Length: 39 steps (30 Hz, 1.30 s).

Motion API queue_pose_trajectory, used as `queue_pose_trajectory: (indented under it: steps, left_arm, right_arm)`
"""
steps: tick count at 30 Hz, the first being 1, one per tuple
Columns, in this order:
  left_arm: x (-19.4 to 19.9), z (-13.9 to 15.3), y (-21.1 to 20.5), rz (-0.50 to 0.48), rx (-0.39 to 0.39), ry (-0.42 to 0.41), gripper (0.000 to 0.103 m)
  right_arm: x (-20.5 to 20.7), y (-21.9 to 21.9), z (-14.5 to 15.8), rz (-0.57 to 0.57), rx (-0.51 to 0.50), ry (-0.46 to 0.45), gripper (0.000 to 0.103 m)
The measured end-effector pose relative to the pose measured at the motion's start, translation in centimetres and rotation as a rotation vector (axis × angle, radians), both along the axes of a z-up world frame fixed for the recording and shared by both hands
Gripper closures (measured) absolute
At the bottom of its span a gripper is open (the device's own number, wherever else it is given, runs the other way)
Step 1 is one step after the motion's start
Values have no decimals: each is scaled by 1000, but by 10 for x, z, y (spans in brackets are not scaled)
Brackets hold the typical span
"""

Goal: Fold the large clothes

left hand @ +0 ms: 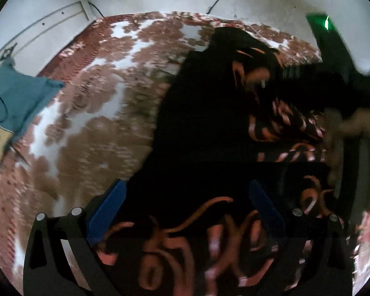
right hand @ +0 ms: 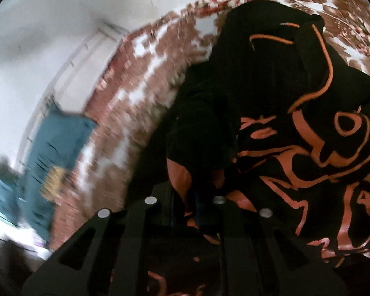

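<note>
Left wrist view: left gripper (left hand: 185,209) with blue fingers spread apart over a black hoodie (left hand: 199,113) (orange print) lying on a floral bedspread (left hand: 91,103); right wrist view: right gripper (right hand: 199,197) pinching a fold of the hoodie (right hand: 271,98), teal cloth (right hand: 54,153) well apart at left

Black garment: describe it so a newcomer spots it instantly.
A bed cover with a red-brown floral print on white fills both views. On it lies the black garment, bunched, with orange looping graphics. The only other cloth, a teal piece, lies by the cover's edge.
</note>
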<state>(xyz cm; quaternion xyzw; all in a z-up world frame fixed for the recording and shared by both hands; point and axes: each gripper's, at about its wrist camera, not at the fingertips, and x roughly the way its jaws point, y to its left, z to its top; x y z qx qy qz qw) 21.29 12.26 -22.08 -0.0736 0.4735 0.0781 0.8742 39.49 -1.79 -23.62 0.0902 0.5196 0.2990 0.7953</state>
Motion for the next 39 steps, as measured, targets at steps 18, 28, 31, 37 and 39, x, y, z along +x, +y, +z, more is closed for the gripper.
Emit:
queue_pose_trajectory:
  steps: [18,28,31,37,39]
  left_arm:
    - [119,72,-29,-180,-81,-145,5]
    - [206,-47,-92,-371,52,130,5]
    - [200,-75,-69,-431,130,168,4]
    - [197,-59,-55,-507,76,197,5]
    - [199,-39,-50,-516,36,176,5]
  right_arm:
    - [-9,-108,77,-204,-464,-270,5]
    - [63,-208,-24,-312,-697,-110,5]
    - [60,-227,-47,-253,-767,-137,5]
    - [55,-247,-40,-233,-660,-103,5]
    - [57,-247,-19,-252,-633,-118,5]
